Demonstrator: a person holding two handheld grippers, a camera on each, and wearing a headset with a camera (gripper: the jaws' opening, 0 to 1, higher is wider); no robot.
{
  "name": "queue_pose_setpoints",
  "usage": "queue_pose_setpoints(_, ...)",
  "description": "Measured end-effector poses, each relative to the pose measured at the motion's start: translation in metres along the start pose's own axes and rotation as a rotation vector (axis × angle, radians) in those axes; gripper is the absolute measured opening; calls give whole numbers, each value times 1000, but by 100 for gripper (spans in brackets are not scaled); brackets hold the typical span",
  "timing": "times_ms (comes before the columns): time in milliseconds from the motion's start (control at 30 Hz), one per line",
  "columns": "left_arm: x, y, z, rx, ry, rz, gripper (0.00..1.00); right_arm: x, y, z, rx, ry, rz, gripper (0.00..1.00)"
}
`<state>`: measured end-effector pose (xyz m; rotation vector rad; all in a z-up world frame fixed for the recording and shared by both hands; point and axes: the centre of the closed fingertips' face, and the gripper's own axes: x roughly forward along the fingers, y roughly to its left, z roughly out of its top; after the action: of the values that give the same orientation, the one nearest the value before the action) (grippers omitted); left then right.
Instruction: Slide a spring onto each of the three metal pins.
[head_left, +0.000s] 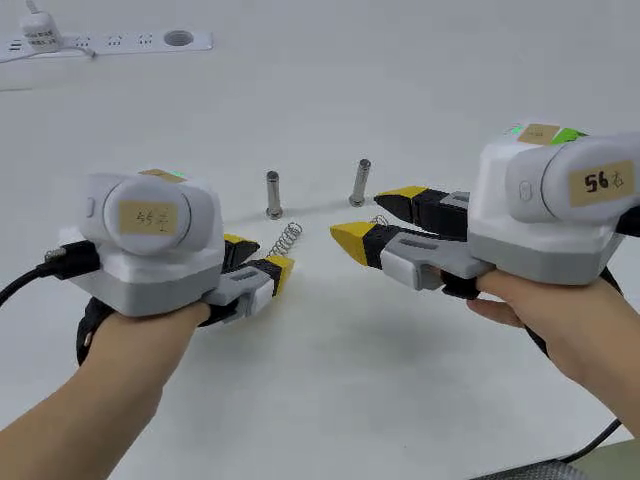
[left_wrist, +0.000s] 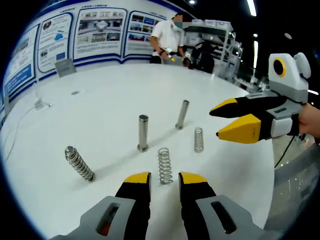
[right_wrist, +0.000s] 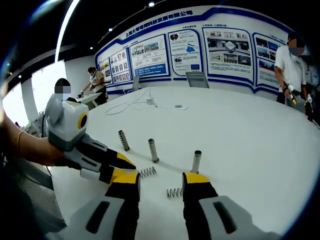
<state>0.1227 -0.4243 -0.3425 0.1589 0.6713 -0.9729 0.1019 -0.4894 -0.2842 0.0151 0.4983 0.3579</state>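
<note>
Two bare metal pins stand upright on the white table, one (head_left: 273, 195) to the left and one (head_left: 360, 183) to the right. A third pin (left_wrist: 79, 163) wears a spring and leans to the left. One loose spring (head_left: 286, 240) lies just ahead of my left gripper (head_left: 262, 255), which is open and holds nothing. A second loose spring (head_left: 380, 220) lies beside my right gripper (head_left: 358, 215), also open and empty. In the left gripper view the near spring (left_wrist: 164, 165) lies right in front of the jaws. In the right gripper view the second spring (right_wrist: 174, 192) lies between and ahead of the jaws.
A white power strip (head_left: 110, 42) with a plug lies at the table's far left edge. A black cable (head_left: 20, 285) trails from the left gripper. People stand at benches beyond the table (left_wrist: 170, 37).
</note>
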Motion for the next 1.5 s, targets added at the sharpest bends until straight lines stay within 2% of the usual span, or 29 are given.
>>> queue_pose_setpoints(200, 4, -3, -2, 24, 12, -5, 19, 1, 2, -1, 6, 2, 1, 34)
queue_pose_setpoints(400, 6, -1, -2, 45, 12, 1, 15, 2, 1, 0, 10, 0, -2, 34)
queue_pose_setpoints(500, 6, 0, -2, 82, 16, 8, 12, 3, -1, 0, 14, 0, -9, 34)
queue_pose_setpoints(867, 7, 1, -2, 49, 14, 3, 11, 4, -1, -2, 22, 8, -13, 34)
queue_pose_setpoints(933, 6, 2, -2, 48, 16, 8, 11, 4, -1, 0, 44, 4, -13, 35)
queue_pose_setpoints(1000, 3, 3, 1, 56, -5, 20, 11, 4, 0, 5, 100, -23, -10, 36)
queue_pose_setpoints(1367, -18, -1, 23, 76, -91, 10, 10, 7, 7, 20, 176, -57, 10, 35)
queue_pose_setpoints(1500, -30, -2, 30, 82, -127, 8, 10, 7, 12, 30, 239, -85, 33, 33)
